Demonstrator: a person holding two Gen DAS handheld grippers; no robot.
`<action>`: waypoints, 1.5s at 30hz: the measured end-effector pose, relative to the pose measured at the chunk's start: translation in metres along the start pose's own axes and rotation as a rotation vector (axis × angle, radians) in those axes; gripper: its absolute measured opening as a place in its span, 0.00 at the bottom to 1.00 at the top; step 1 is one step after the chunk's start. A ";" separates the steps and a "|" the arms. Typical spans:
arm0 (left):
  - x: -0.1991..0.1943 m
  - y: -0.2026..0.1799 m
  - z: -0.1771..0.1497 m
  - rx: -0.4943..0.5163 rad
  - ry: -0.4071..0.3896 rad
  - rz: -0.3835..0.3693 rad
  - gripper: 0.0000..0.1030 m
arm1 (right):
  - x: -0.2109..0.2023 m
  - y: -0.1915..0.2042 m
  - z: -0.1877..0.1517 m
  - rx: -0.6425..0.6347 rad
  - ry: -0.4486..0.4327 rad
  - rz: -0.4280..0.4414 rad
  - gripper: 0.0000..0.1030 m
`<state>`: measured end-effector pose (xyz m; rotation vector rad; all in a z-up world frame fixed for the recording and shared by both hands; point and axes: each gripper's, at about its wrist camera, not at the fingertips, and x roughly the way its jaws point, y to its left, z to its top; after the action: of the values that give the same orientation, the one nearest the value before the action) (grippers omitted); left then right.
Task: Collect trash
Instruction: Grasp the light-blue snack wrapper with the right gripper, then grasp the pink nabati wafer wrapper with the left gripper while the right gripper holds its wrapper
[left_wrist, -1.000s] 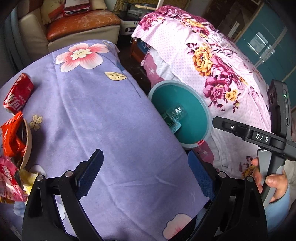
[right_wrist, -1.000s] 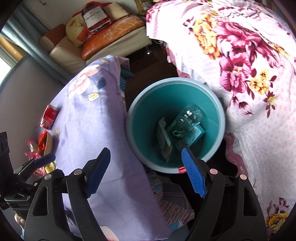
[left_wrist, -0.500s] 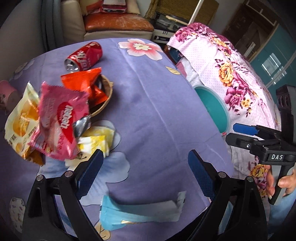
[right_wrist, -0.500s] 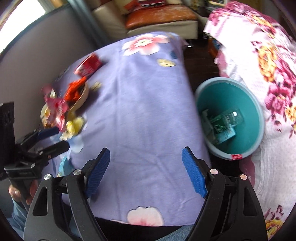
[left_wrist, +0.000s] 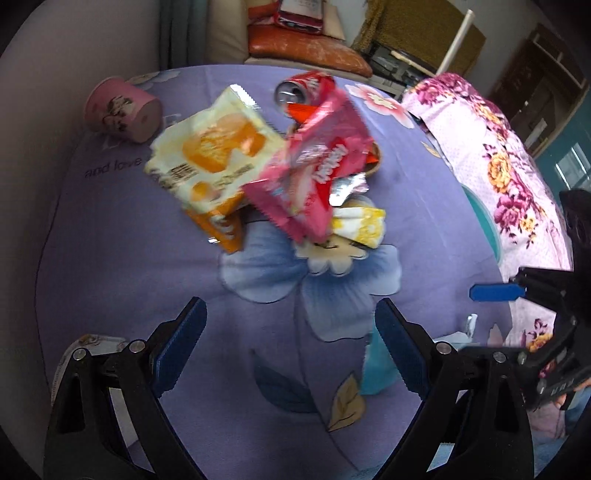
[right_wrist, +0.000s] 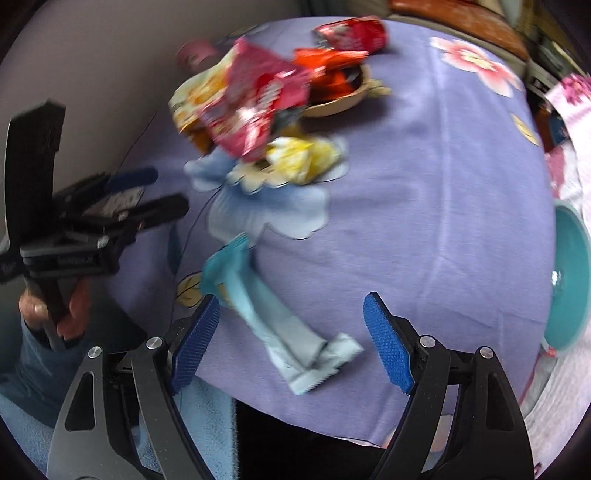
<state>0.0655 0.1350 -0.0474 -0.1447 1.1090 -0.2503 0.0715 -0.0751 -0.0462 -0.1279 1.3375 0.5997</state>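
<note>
Snack wrappers lie piled on a purple flowered tablecloth (left_wrist: 122, 236): a pink bag (left_wrist: 314, 173), a yellow-orange bag (left_wrist: 214, 158), a small yellow packet (left_wrist: 360, 223), and a red can (left_wrist: 306, 86) behind them. My left gripper (left_wrist: 290, 350) is open and empty, short of the pile. A light-blue wrapper (right_wrist: 273, 317) lies at the table's near edge, between the open jaws of my right gripper (right_wrist: 291, 343), which holds nothing. The teal trash bin (right_wrist: 570, 277) is at the right beside the table.
A pink cup (left_wrist: 123, 110) lies on its side at the far left. A shallow brown bowl (right_wrist: 343, 101) holds an orange wrapper (right_wrist: 328, 64). A flowered bed (left_wrist: 517, 166) stands to the right, a sofa (left_wrist: 306, 51) behind the table.
Both grippers swung left from over the bin to the table. The wrapper pile is now central in the left view, and the blue wrapper lies between the right jaws.
</note>
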 end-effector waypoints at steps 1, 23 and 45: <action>-0.001 0.006 -0.001 -0.012 -0.001 0.001 0.90 | 0.004 0.006 0.000 -0.017 0.007 -0.007 0.74; -0.012 0.002 0.041 0.039 -0.088 0.003 0.90 | 0.024 0.017 -0.006 -0.005 0.002 -0.031 0.12; 0.045 -0.041 0.072 0.199 -0.030 0.128 0.20 | -0.028 -0.093 0.001 0.338 -0.193 0.045 0.12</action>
<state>0.1439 0.0827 -0.0443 0.0984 1.0525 -0.2417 0.1139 -0.1624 -0.0422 0.2306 1.2372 0.4050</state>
